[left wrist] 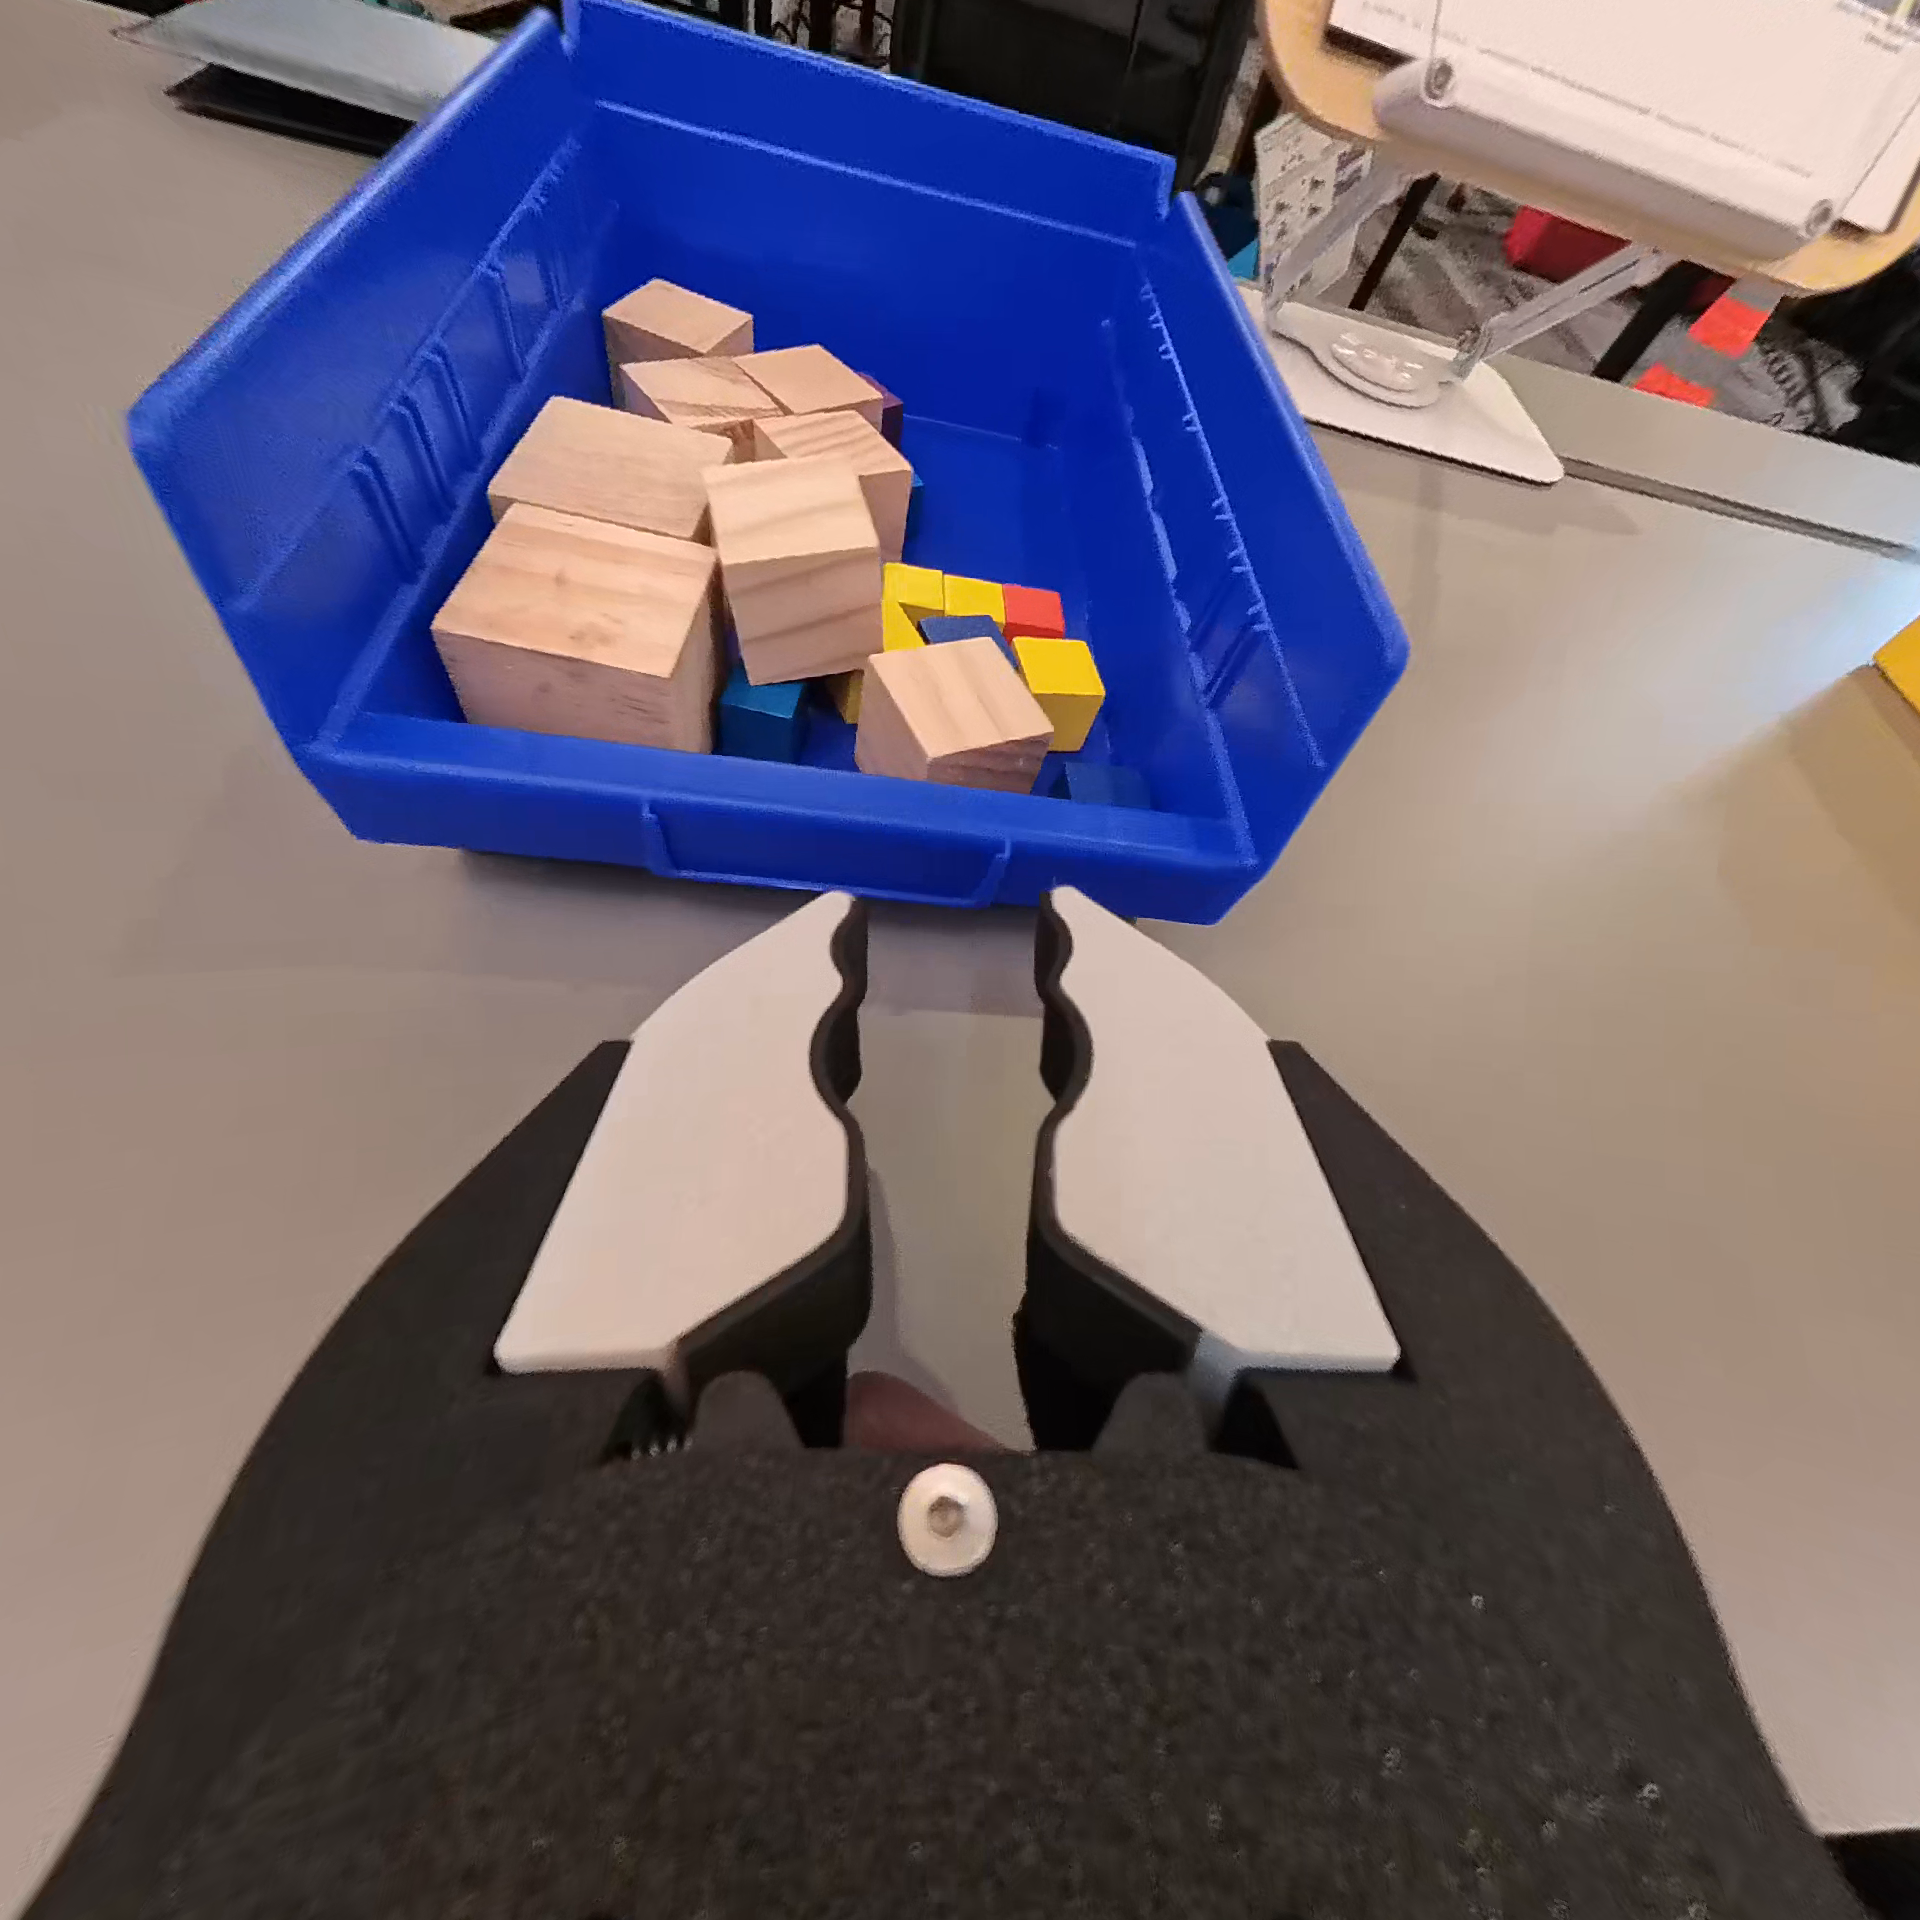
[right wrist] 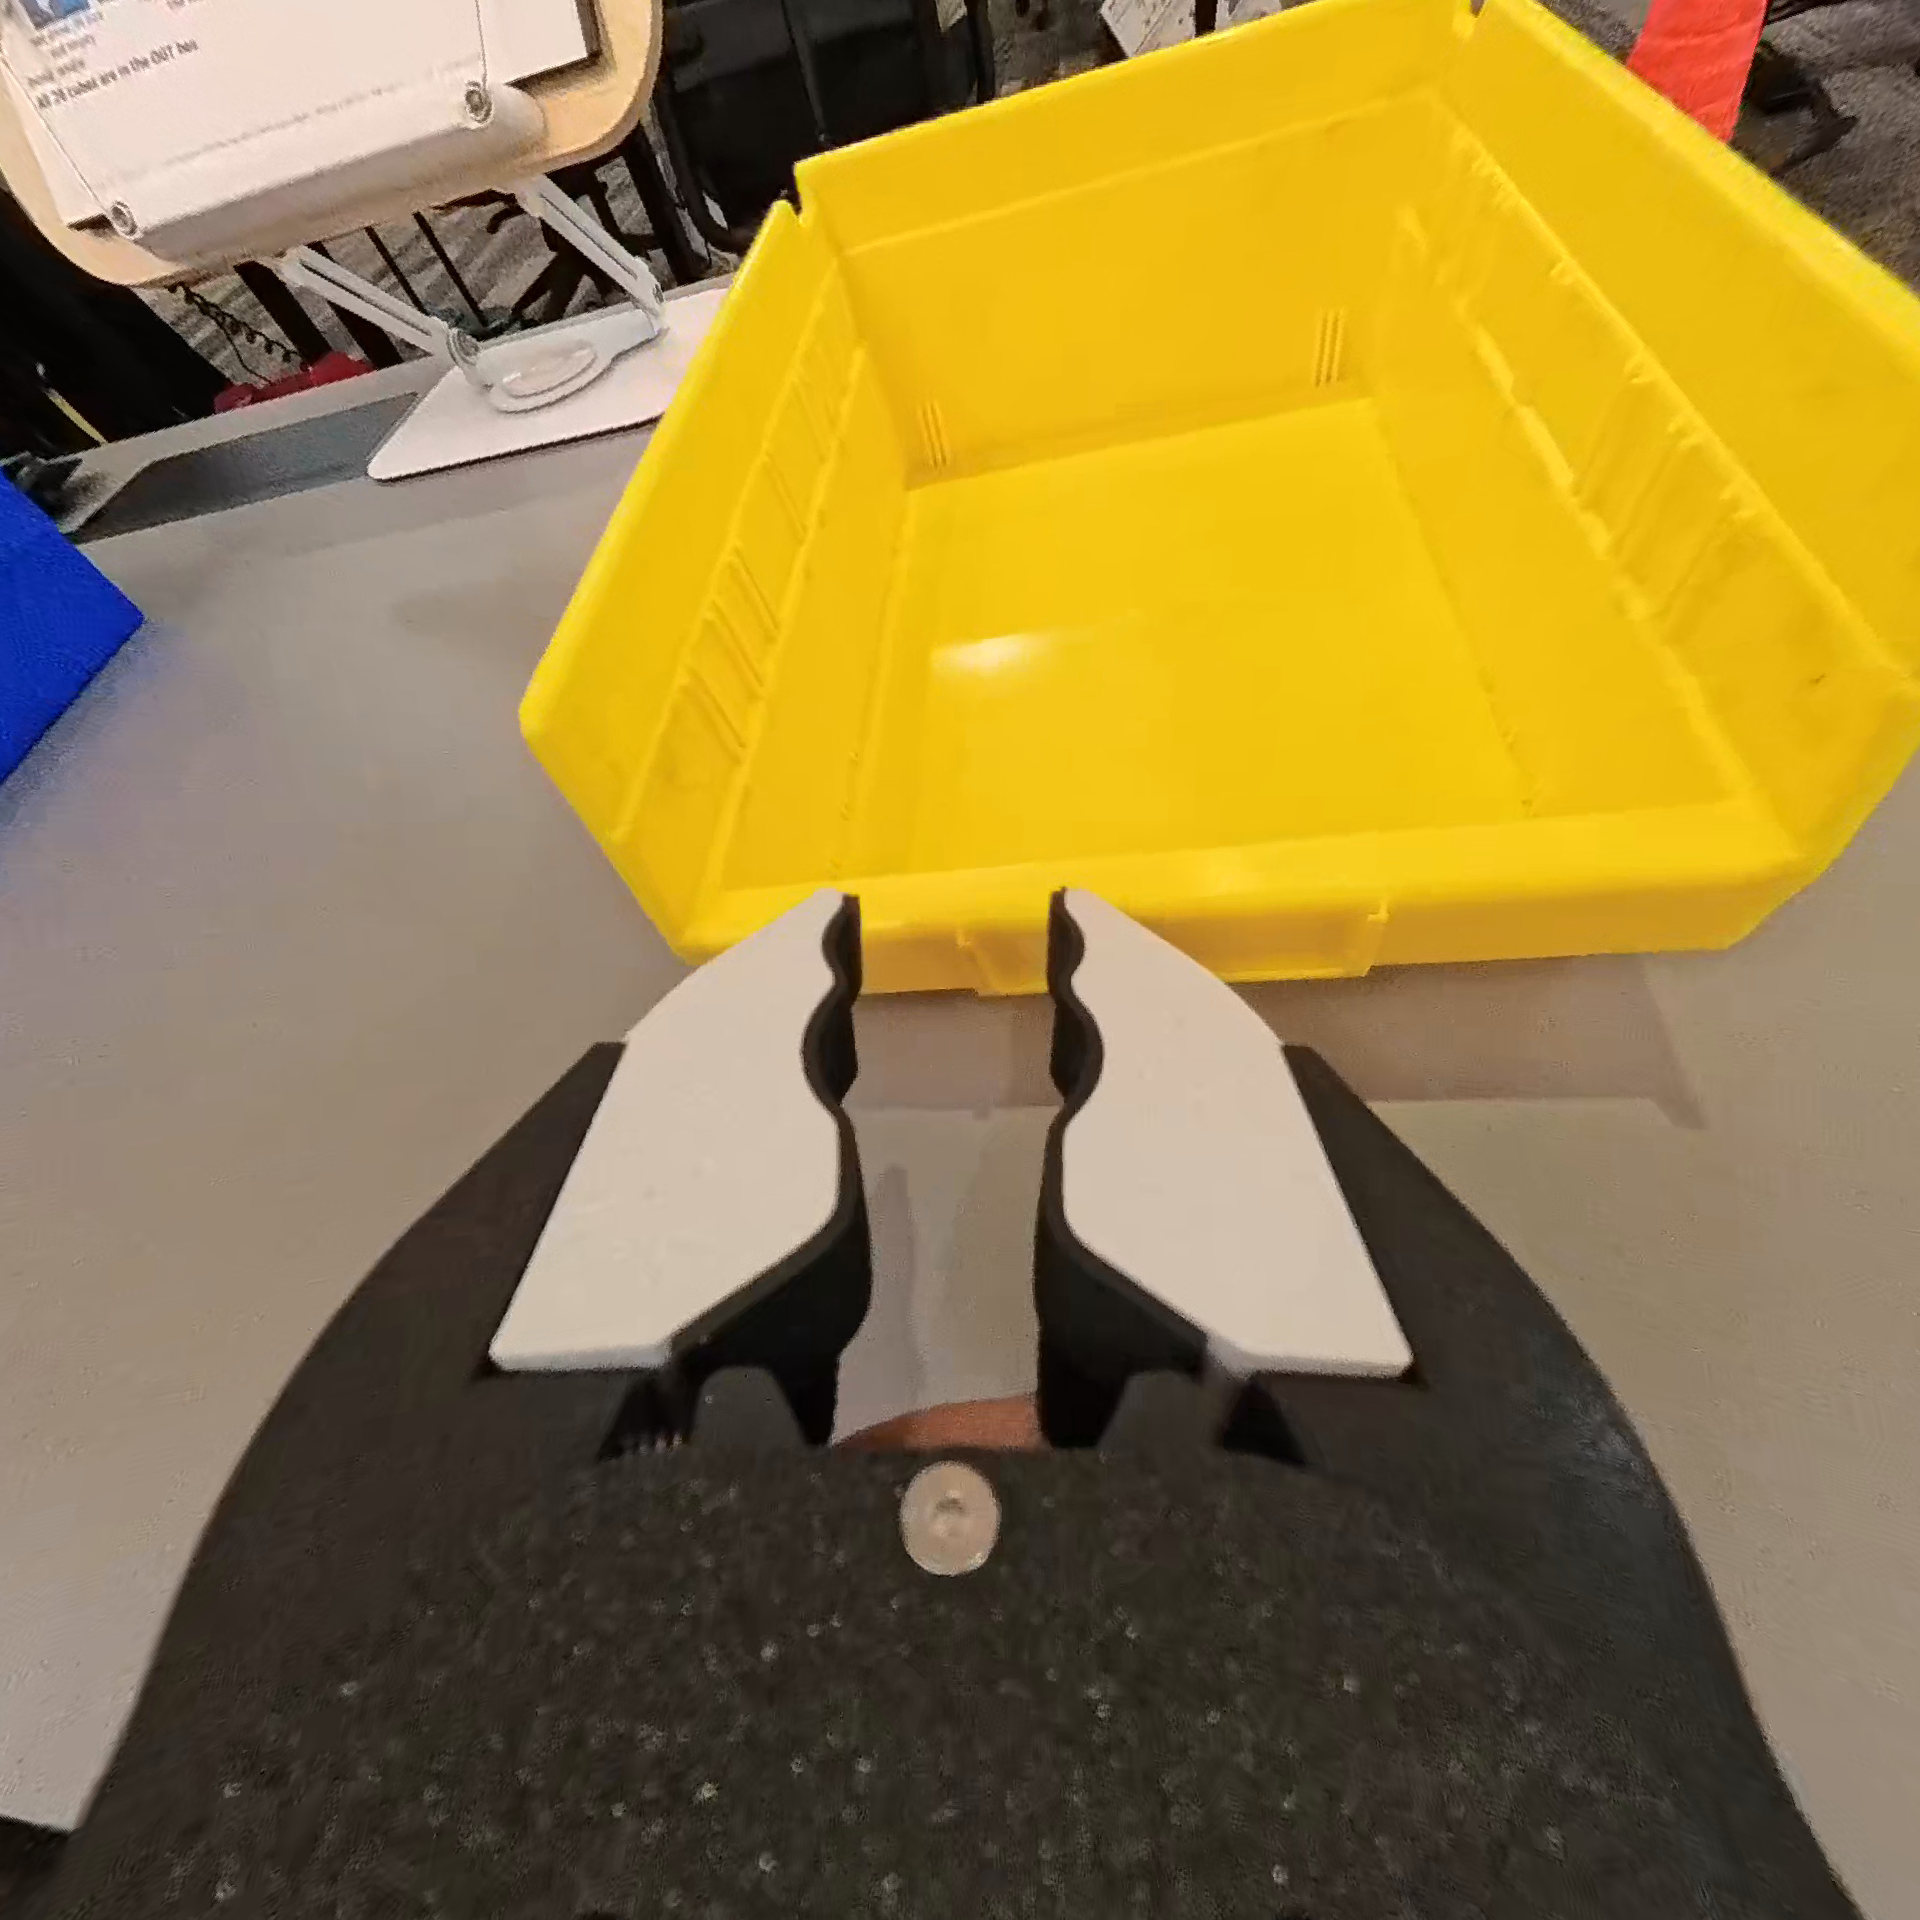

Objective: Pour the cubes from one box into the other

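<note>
A blue box (left wrist: 935, 249) stands on the grey table and holds several plain wooden cubes (left wrist: 582, 644) and several small coloured cubes (left wrist: 1060, 681). My left gripper (left wrist: 951, 914) is open and empty, its tips just short of the box's front wall. A yellow box (right wrist: 1195, 634) stands empty on the table. My right gripper (right wrist: 954, 914) is open and empty, its tips at the yellow box's low front wall. A corner of the blue box (right wrist: 52, 623) shows at the left edge of the right wrist view, and a corner of the yellow box (left wrist: 1901, 665) at the right edge of the left wrist view.
A white stand with a flat base (left wrist: 1423, 405) holds a board with paper behind and between the boxes; it also shows in the right wrist view (right wrist: 530, 395). A dark flat object (left wrist: 281, 94) lies at the table's far left. The table's far edge runs behind the boxes.
</note>
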The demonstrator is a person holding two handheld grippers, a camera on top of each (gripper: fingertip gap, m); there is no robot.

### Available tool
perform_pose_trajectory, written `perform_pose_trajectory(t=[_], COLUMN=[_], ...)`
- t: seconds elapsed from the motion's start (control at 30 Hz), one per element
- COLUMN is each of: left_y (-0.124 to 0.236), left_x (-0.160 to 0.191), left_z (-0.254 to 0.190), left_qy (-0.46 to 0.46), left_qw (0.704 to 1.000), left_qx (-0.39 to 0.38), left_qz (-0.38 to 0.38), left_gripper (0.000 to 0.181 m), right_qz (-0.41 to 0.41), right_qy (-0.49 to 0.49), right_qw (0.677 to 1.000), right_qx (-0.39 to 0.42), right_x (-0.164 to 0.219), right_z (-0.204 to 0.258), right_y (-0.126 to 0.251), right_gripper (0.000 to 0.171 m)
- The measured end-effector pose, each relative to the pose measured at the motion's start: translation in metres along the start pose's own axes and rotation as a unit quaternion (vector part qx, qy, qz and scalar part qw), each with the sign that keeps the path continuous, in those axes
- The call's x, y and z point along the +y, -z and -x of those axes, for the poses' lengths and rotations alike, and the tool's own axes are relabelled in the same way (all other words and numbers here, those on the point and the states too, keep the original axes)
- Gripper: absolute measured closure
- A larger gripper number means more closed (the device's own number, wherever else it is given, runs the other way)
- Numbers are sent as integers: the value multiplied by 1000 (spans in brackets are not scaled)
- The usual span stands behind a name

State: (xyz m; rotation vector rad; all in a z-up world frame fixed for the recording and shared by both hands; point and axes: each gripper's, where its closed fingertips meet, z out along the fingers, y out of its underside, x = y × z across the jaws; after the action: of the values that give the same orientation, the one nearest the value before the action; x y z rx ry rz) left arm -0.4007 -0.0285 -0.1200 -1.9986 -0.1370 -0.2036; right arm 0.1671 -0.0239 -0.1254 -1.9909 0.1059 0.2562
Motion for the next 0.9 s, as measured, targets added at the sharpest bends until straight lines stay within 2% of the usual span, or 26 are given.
perform_pose_trajectory(t=[0.13, 0.23, 0.33, 0.4, 0.5, 0.53, 0.57, 0.73, 0.83, 0.9], left_y=[2, 2, -7, -18, -48, -58, -63, -60, -50, -46], left_x=[-9, -12, -25, -40, -44, -41, -41, -41, -32, -25], left_z=[20, 71, 99, 118, 131, 126, 119, 112, 95, 82], left_qy=[11, -12, 32, 10, -10, -4, -2, -12, -30, -41], left_qw=[1000, 995, 996, 996, 997, 998, 999, 998, 996, 995], left_qx=[-14, -100, -85, -88, -66, -37, -7, -50, -79, -86], left_qz=[-11, 6, 22, 18, 34, 42, 37, 35, 43, 38], left_gripper=[151, 146, 130, 126, 131, 145, 175, 178, 179, 179], right_qz=[0, -7, -13, -14, 1, 11, 17, 15, 3, 45], right_qy=[0, 7, 87, 140, 171, 180, 186, 249, 244, 233], right_qw=[1000, 1000, 996, 990, 984, 982, 979, 950, 946, 946], right_qx=[-4, -6, 14, 13, -47, -64, -81, -188, -214, -221], right_x=[1, -3, -5, -3, 15, 22, 29, 54, 48, 56], right_z=[2, 8, 23, 45, 100, 119, 141, 282, 362, 402], right_y=[2, 4, 3, 4, 0, -1, -2, -17, -50, -83], right_gripper=[138, 138, 136, 135, 134, 134, 133, 132, 132, 125])
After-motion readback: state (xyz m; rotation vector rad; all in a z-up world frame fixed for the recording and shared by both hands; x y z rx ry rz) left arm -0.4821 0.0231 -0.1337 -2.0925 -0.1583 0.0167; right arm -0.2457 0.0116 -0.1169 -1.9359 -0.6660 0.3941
